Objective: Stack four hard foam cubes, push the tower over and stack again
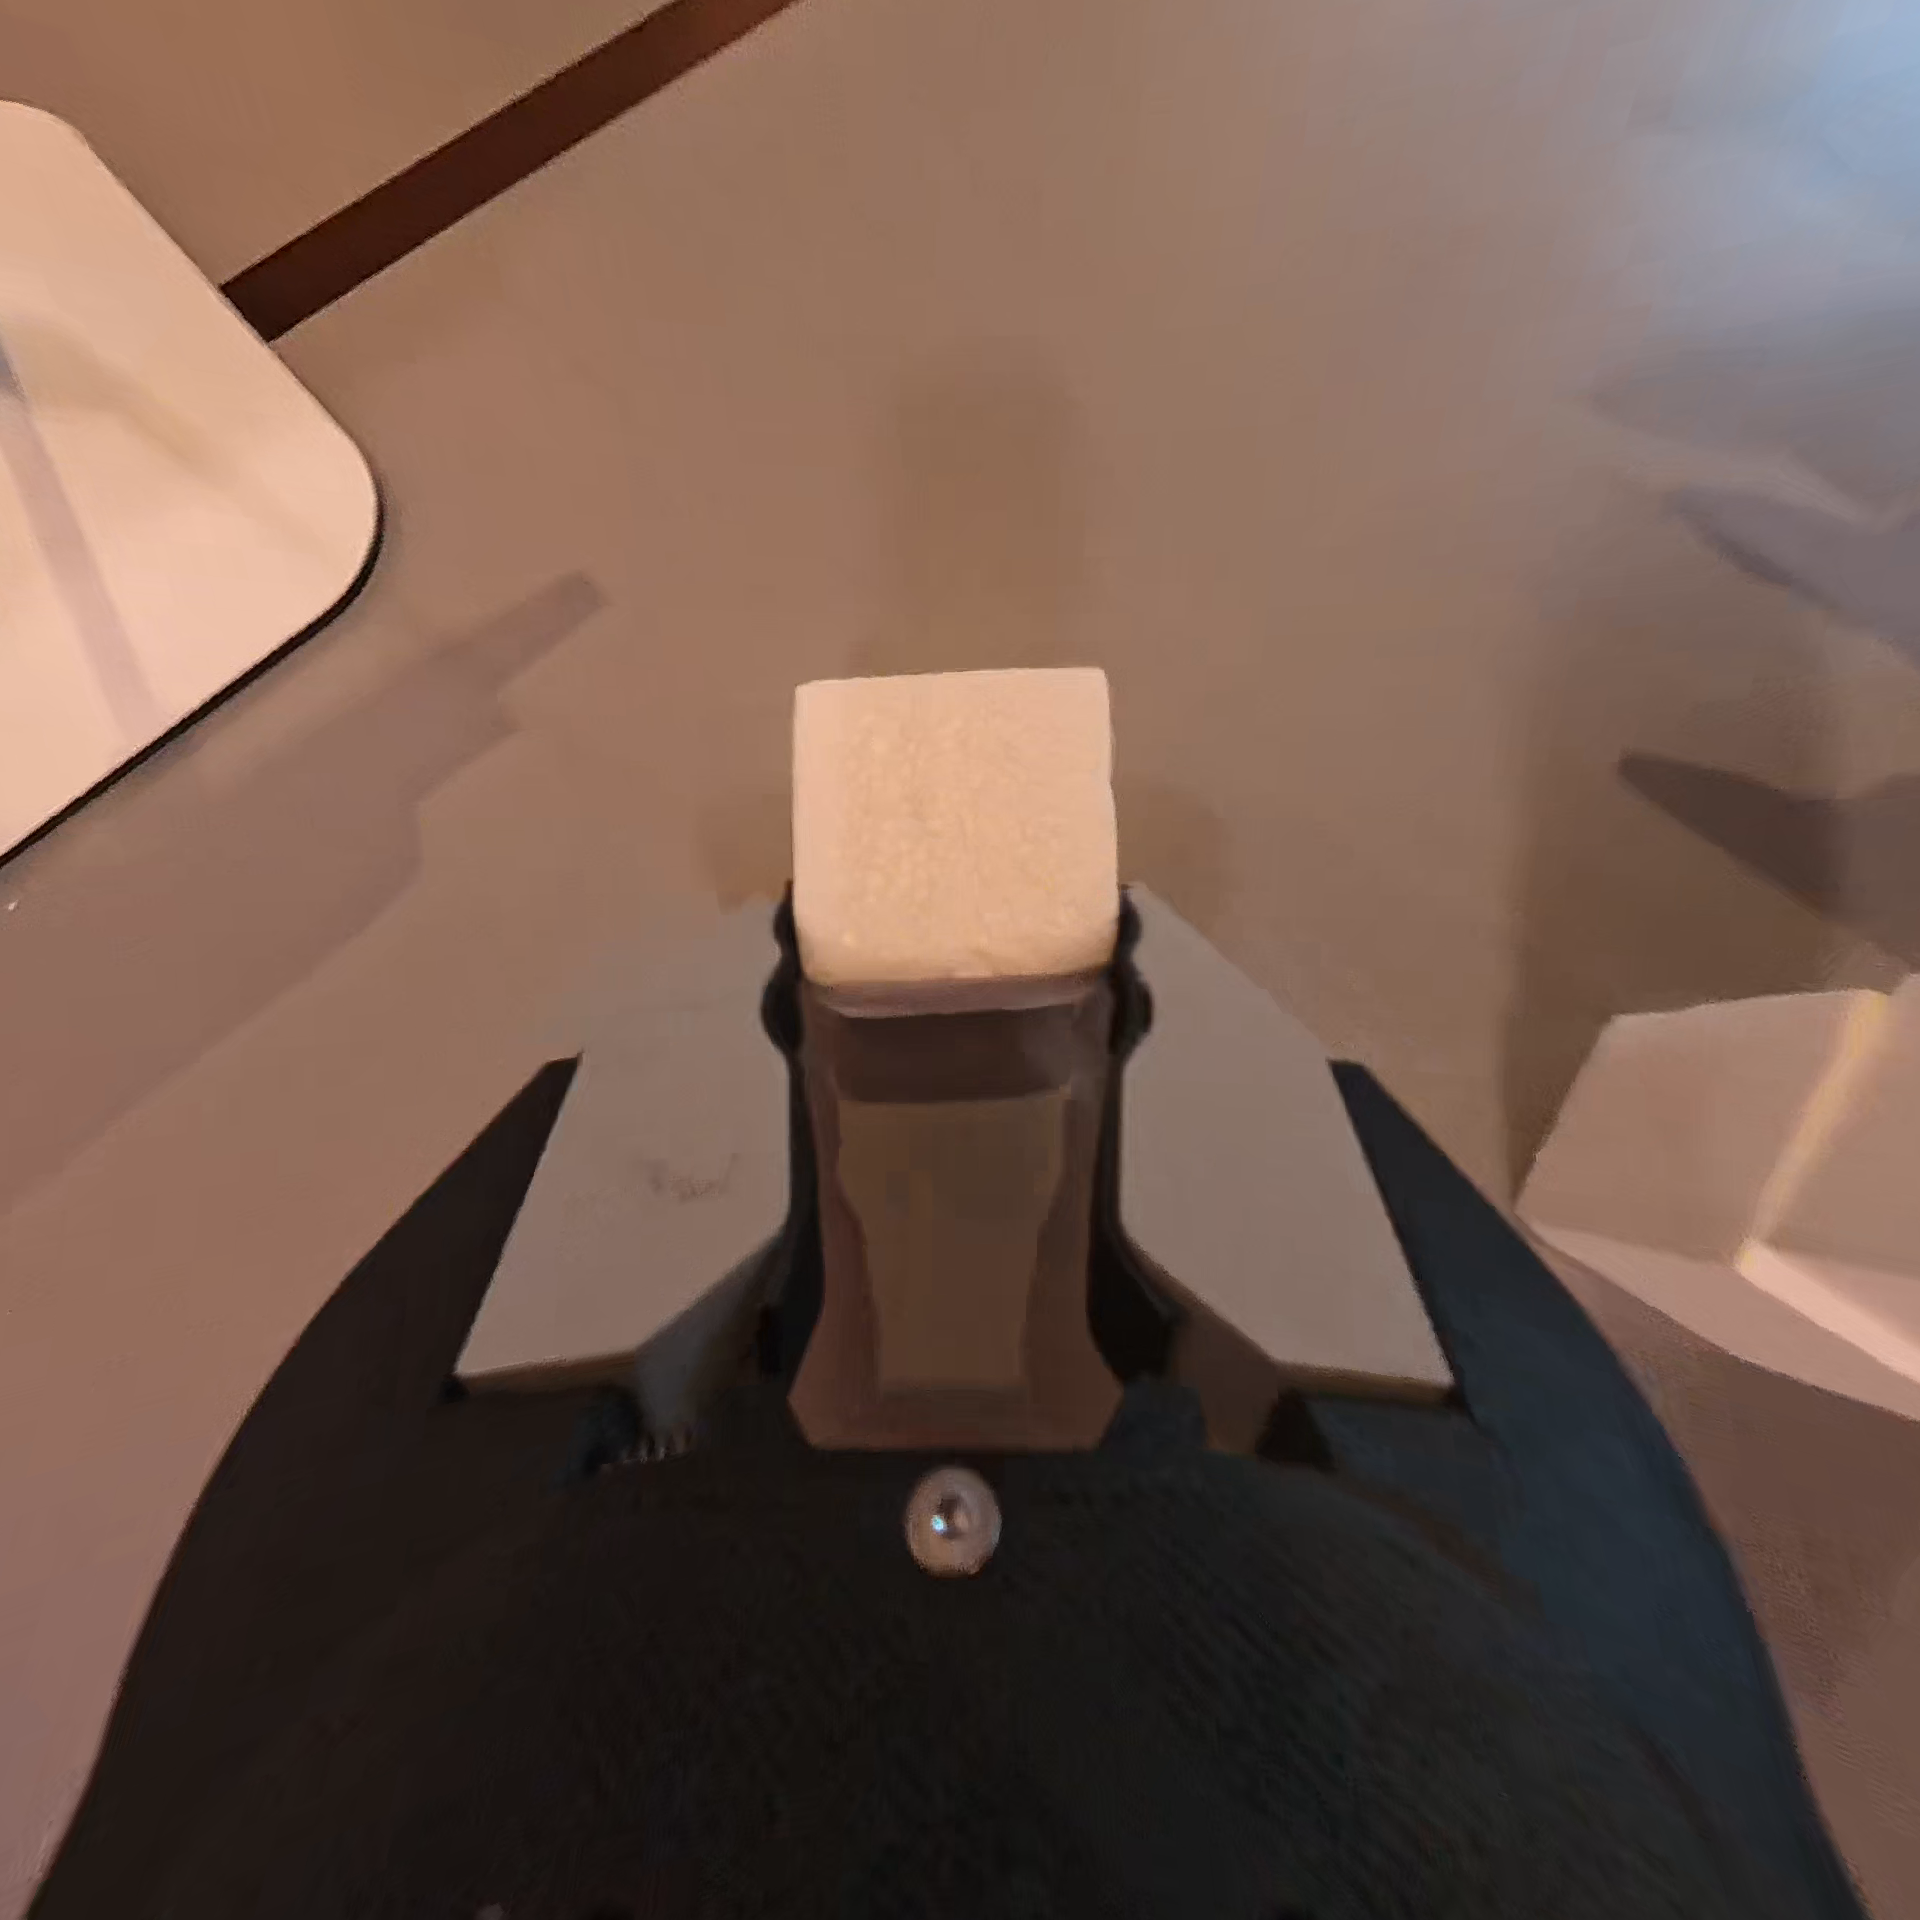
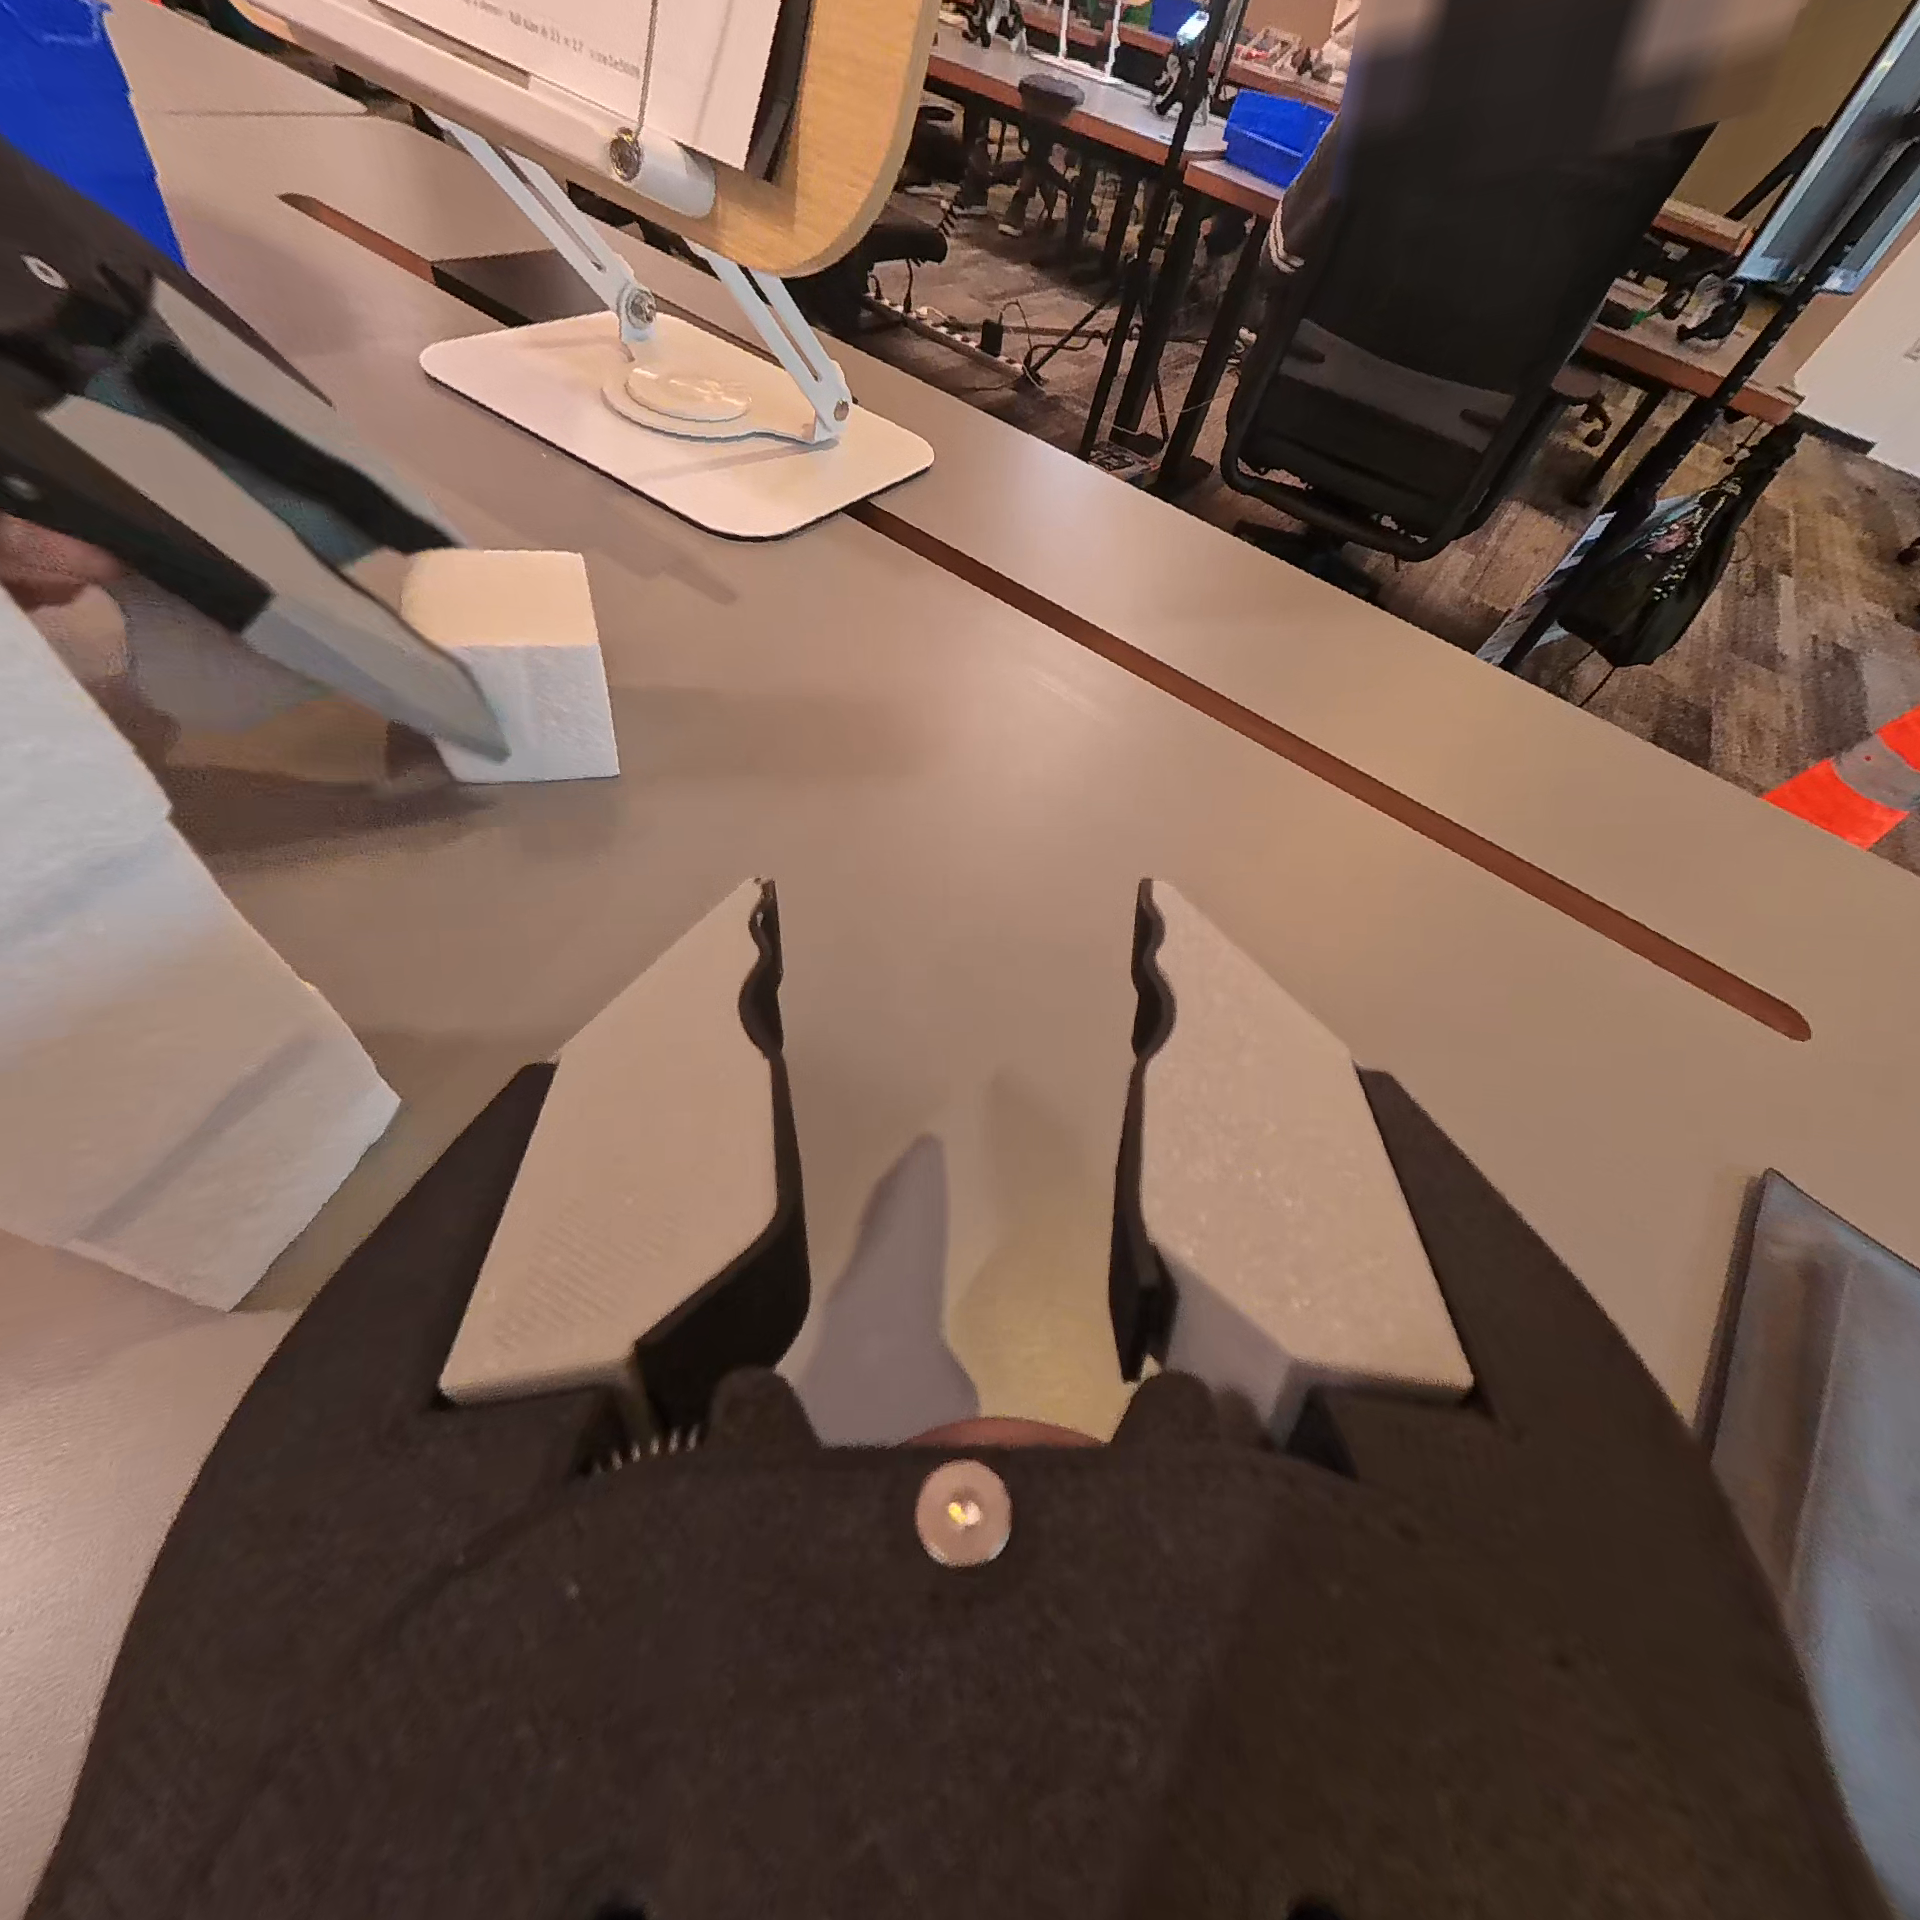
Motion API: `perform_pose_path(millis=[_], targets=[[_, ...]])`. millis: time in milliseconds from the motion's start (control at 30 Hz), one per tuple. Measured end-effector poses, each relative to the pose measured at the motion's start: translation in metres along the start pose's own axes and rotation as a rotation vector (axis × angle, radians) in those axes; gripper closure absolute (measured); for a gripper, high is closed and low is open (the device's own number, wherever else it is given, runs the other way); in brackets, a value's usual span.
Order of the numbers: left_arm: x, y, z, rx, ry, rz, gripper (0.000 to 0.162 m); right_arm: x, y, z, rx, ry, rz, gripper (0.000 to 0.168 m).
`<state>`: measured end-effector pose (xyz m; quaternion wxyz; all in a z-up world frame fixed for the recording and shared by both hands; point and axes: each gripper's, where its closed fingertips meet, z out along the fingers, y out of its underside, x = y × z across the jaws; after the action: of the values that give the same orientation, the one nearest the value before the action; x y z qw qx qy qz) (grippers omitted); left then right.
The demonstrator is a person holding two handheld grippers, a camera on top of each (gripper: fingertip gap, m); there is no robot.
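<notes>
Setting: lab or workshop. Behind the grey table [image 2: 935,727]: cluttered workbenches [image 2: 1091,114], office chair [image 2: 1382,416], blue bins [image 2: 1278,135].

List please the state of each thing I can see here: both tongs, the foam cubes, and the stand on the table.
Left tongs: shut on a foam cube.
Held foam cube: gripped, at or just above the table, upright.
Right tongs: open, empty, above the table.
Near foam cubes: at the left edge, partly out of view; arrangement unclear.
White stand: base flat on the table, arm raised.
</notes>
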<state>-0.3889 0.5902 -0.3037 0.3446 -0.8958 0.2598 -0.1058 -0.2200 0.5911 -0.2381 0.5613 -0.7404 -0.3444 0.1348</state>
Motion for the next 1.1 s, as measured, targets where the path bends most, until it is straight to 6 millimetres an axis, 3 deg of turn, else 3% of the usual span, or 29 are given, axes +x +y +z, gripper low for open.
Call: perform_pose_path(millis=[133, 267, 467, 633, 800, 1100], targets=[[-0.001, -0.012, -0.006, 0.033, 0.024, 0.03, 0.105, 0.002, 0.002, 0.001, -0.003, 0.001, 0.005, 0.103], [0.005, -0.031, -0.043, 0.056, 0.083, 0.088, 0.106, 0.001, 0.006, 0.004, -0.018, -0.01, 0.01, 0.103], [0.047, -0.063, -0.119, 0.069, 0.236, 0.282, 0.105, -0.005, 0.005, 0.005, -0.025, -0.017, -0.016, 0.103], [0.097, -0.075, -0.155, 0.019, 0.391, 0.375, 0.105, -0.006, 0.007, 0.005, -0.03, -0.018, -0.02, 0.102], [0.13, -0.076, -0.165, -0.03, 0.465, 0.439, 0.105, -0.004, 0.006, 0.003, -0.023, -0.018, -0.01, 0.102], [0.148, -0.065, -0.153, -0.077, 0.514, 0.432, 0.105, -0.005, 0.002, 0.002, -0.013, -0.021, -0.009, 0.102]])
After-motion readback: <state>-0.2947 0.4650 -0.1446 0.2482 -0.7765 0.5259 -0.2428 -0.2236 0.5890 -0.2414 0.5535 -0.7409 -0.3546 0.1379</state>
